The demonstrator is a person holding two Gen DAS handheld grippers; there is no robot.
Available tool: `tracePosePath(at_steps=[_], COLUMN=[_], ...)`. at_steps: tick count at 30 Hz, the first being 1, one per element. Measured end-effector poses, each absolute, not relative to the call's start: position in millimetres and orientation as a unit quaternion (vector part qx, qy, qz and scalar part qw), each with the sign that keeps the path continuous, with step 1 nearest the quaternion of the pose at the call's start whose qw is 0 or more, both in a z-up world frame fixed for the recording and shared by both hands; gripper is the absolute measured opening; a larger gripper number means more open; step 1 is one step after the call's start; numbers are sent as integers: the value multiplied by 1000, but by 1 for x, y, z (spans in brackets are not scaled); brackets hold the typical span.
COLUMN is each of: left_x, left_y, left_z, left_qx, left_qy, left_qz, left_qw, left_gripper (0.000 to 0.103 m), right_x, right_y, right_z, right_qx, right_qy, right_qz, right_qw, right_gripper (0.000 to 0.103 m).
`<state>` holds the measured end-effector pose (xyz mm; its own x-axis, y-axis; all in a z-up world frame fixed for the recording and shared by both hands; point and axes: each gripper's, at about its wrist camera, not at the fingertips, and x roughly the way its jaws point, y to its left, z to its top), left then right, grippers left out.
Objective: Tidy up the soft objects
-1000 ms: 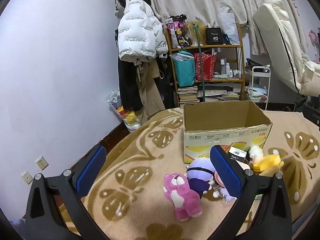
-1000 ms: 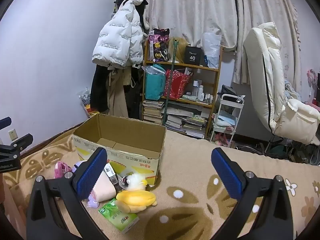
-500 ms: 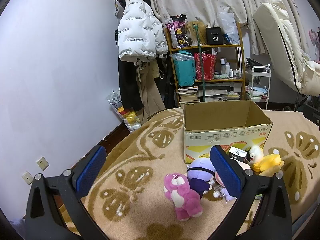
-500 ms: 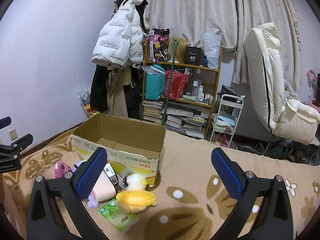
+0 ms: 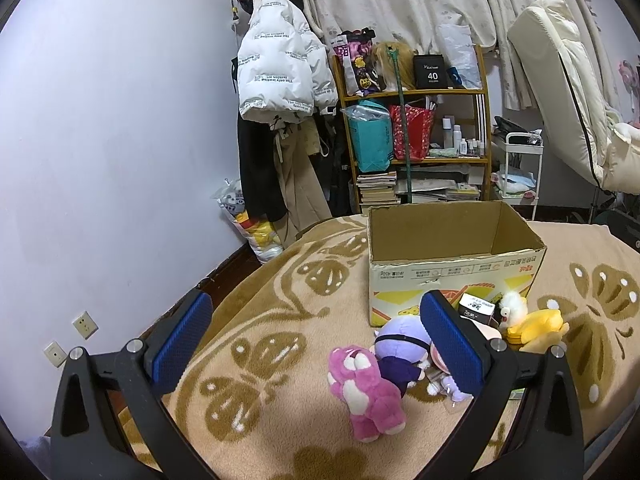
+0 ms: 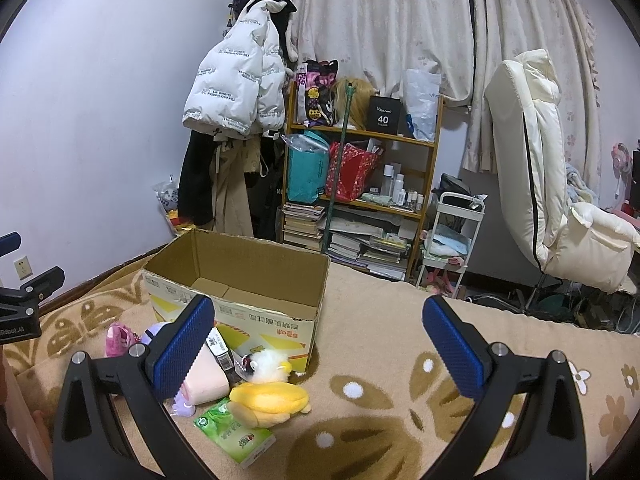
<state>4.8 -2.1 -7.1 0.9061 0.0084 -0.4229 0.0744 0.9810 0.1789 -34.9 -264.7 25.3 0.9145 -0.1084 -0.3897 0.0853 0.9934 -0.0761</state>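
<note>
Both wide open, holding nothing — left hand-held gripper [image 5: 316,332] and right hand-held gripper [image 6: 318,336]. Pink plush bear [image 5: 366,392] standing low centre on the blanket [image 5: 280,300], just under the left one — nearer that side. Empty cardboard box [image 5: 452,272] beyond, upper right; yellow duck [image 6: 270,398] lying crosswise, lower left.

The box [image 5: 452,268] is matt brown cardboard with a printed paper face. The blanket [image 5: 280,320] is fuzzy woven cloth. The pink plush [image 5: 366,396] and yellow plush [image 6: 268,398] have short pile. The tissue pack [image 6: 236,434] is glossy plastic film. Gripper pads [image 6: 180,346] are textured blue rubber on matt black frames.
</note>
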Motion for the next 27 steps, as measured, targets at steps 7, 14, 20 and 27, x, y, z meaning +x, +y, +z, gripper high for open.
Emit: tracePosePath(at_steps=[7,14,20,27], left_x=[5,4,5,4], left_y=[-1,-1,-2,-2], left_z=[-7,-4,-4,-4], left_qx=[95,98,98,98], left_qy=[216,219,219,218], left_qz=[-16,-15,-15,-15], left_qw=[972,971,971,971], left_gripper=[102,102,102,102], right_x=[-36,-36,-35,-36], right_y=[-265,-265,-267,-266], right_z=[25,26,28,27], right_qx=[-30,-30,-30,-31], right_qy=[200,200,199,199], right_qz=[-50,-50,-51,-51], right_qw=[978,978,978,978], right_gripper=[103,103,103,103])
